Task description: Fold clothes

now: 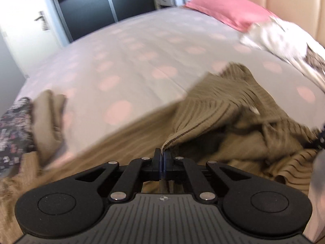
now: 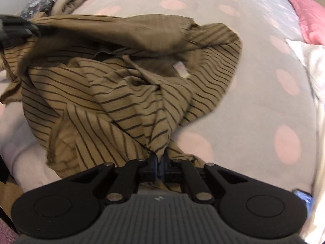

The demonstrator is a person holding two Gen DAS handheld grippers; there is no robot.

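A tan shirt with thin dark stripes (image 2: 113, 85) lies rumpled and partly lifted over the bed; it also shows in the left wrist view (image 1: 223, 109). My left gripper (image 1: 163, 152) is shut on an edge of the striped shirt. My right gripper (image 2: 160, 158) is shut on a bunched part of the same shirt near the bed's front. The left gripper also shows in the right wrist view (image 2: 30, 30) at the far left, holding the shirt's other end. A small white label (image 2: 181, 70) shows inside the shirt.
The bed has a grey sheet with pink dots (image 1: 126, 61). A folded tan garment (image 1: 48, 122) and a dark floral one (image 1: 14, 130) lie at the left. A pink pillow (image 1: 229, 10) and white clothes (image 1: 284, 42) lie at the right by the headboard.
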